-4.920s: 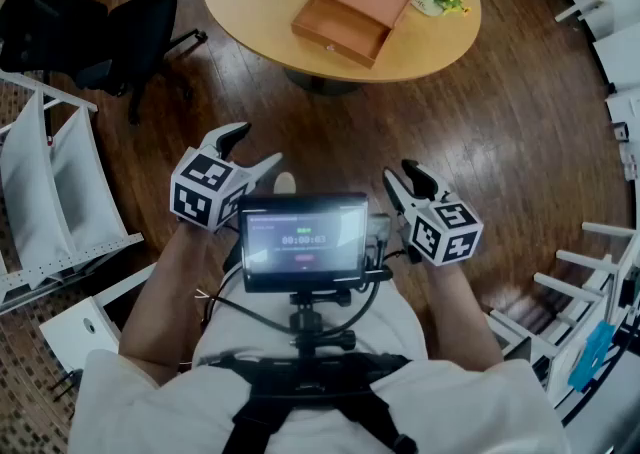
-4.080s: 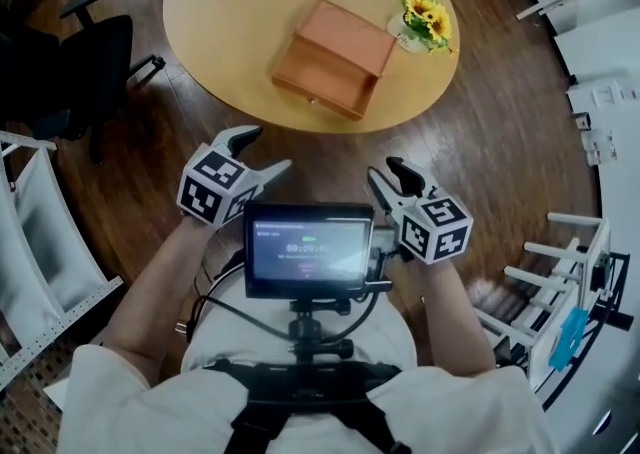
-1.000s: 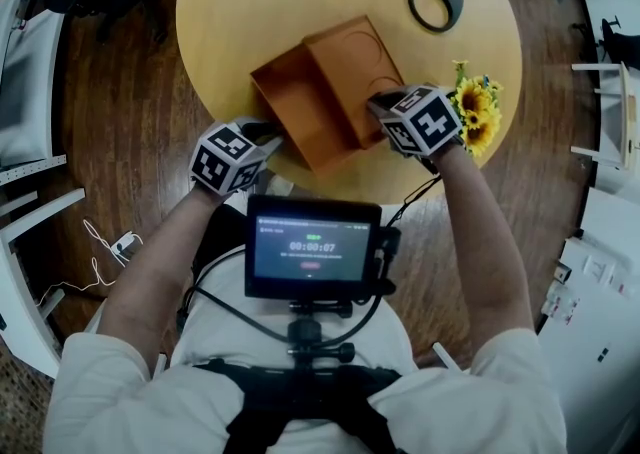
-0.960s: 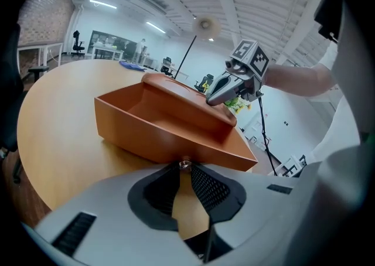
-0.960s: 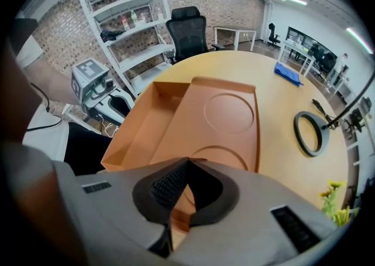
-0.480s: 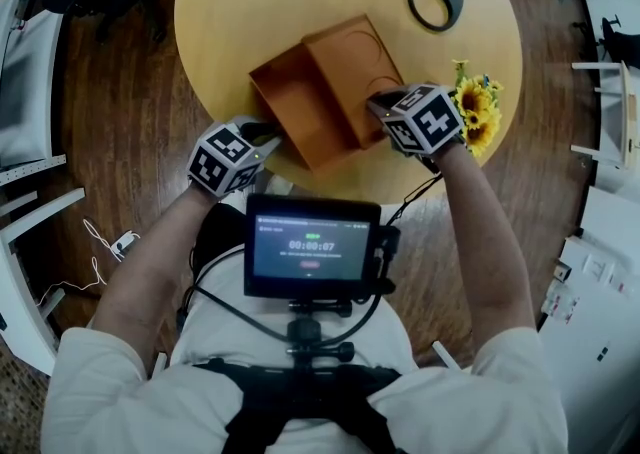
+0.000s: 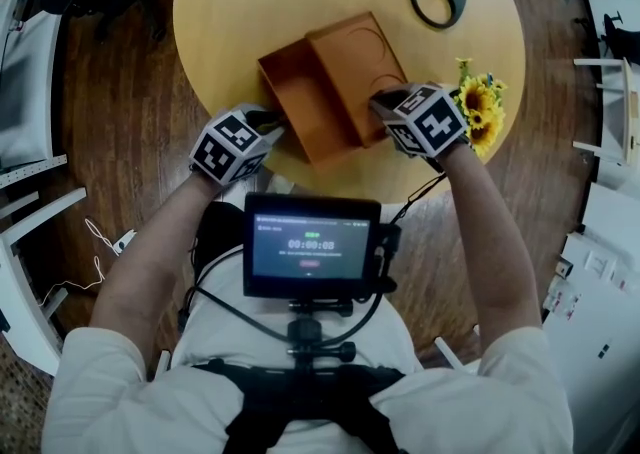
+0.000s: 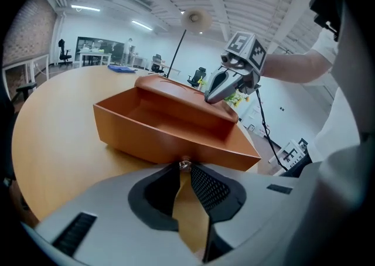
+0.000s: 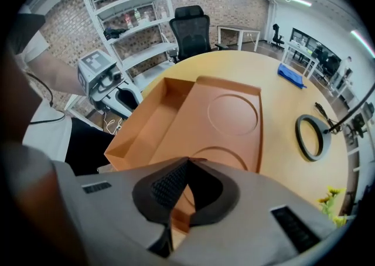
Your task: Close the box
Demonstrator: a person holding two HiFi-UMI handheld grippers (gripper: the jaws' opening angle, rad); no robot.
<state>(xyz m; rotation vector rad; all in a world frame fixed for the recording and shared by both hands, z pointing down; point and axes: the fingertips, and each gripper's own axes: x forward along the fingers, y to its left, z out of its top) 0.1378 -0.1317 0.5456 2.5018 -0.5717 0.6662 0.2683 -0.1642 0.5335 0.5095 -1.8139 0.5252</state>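
Note:
An orange box lies open on the round table, its tray (image 7: 300, 92) on the left and its flat lid (image 7: 358, 57) folded out to the right. My left gripper (image 7: 272, 120) is level with the tray's near wall. In the left gripper view its tips (image 8: 185, 169) are shut on the small metal knob (image 8: 185, 164) of that wall (image 8: 158, 139). My right gripper (image 7: 383, 100) points steeply down, shut, with its tips (image 9: 187, 162) over the lid (image 9: 231, 115) just inside the lid's near edge. Nothing is between its jaws.
A pot of sunflowers (image 7: 478, 107) stands just right of my right hand. A black ring on a stand (image 7: 437, 2) lies at the table's far right, and a blue cloth (image 9: 291, 75) farther back. A chest-mounted screen (image 7: 310, 247) sits below. White shelving (image 7: 25, 92) and an office chair (image 9: 190, 27) stand around the table (image 7: 225, 2).
Some seconds ago both grippers hung open by my body, away from the table; now both are shut at the box. In the last second the left gripper rolled slightly; the right stayed put.

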